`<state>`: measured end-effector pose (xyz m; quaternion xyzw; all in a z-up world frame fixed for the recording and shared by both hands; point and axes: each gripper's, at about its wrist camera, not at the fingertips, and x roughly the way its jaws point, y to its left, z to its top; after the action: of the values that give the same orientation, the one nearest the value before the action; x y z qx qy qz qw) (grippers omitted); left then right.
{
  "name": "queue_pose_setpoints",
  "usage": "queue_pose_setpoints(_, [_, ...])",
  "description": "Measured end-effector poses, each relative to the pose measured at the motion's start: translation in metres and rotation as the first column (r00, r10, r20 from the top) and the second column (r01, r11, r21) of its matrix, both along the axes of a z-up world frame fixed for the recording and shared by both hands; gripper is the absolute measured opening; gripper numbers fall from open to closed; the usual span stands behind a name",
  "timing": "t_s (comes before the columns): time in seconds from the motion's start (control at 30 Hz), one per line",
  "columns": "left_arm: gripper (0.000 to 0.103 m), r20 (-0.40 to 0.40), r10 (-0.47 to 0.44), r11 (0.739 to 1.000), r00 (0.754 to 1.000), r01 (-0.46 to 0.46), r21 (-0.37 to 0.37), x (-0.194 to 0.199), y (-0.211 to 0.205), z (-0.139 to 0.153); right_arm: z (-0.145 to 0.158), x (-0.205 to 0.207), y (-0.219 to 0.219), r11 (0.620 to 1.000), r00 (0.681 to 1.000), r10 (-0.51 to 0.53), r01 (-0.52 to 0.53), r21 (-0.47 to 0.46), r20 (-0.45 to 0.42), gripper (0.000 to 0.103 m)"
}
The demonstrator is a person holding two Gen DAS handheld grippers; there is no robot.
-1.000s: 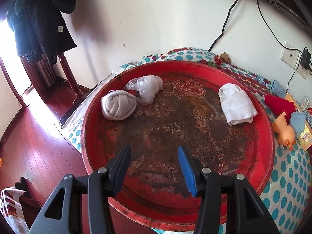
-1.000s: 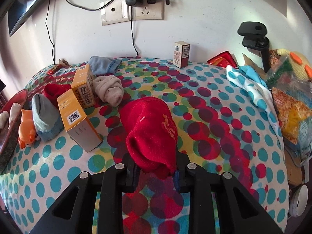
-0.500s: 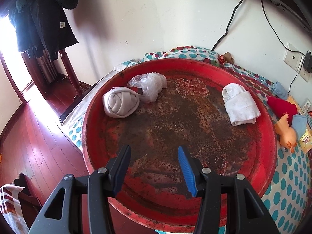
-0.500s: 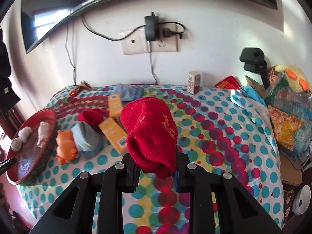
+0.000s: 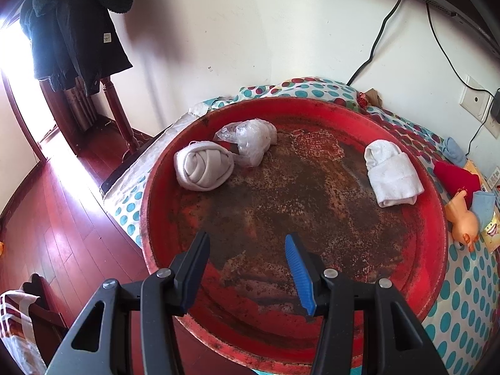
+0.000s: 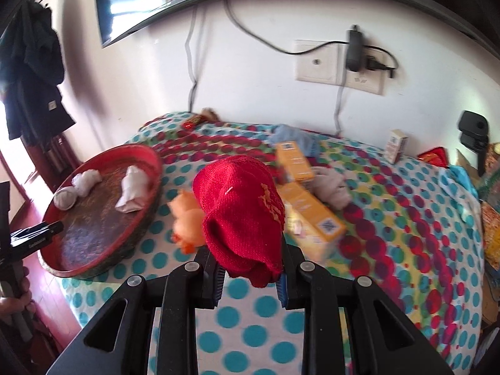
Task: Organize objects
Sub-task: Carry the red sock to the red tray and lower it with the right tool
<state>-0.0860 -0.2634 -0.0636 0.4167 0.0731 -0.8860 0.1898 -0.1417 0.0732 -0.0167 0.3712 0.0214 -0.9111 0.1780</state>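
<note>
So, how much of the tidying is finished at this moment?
Done: three rolled white socks lie in the red tray, for example one near its right rim. In hand: the right gripper is shut on a red sock. The left gripper is open and holds nothing. Left: a blue sock, another red sock, a toy duck and orange boxes on the dotted cloth.

1. Bed with white cover printed in teal and red dots [image 6: 243, 337], fills lower and right frame.
2. Round red worn-bottomed tray [image 6: 150, 200], left edge.
3. Two orange cardboard boxes [image 6: 312, 215], grey sock bundle [image 6: 331, 187], orange rubber toy [image 6: 187, 222], centre.
4. Small white carton [image 6: 396, 145], upper right.
</note>
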Motion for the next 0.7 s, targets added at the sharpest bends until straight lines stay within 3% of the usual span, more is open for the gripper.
queue_pose_setpoints(0.3, [0.052, 0.001, 0.007, 1.0, 1.0, -0.007, 0.007, 0.0, -0.002, 0.0, -0.008, 0.009, -0.084, 0.986, 0.985, 0.169, -0.169, -0.003, 0.031, 0.024])
queue_pose_setpoints(0.47, [0.052, -0.007, 0.023, 0.999, 1.0, -0.023, -0.024, 0.001, -0.001, 0.002, -0.014, 0.015, -0.127, 0.967, 0.966, 0.254, -0.254, 0.003, 0.048, 0.024])
queue_pose_setpoints(0.7, [0.052, -0.015, 0.038, 0.999, 0.999, -0.038, -0.029, 0.003, -0.005, 0.003, -0.024, 0.015, -0.17, 0.946, 0.944, 0.322, -0.324, 0.018, 0.071, 0.024])
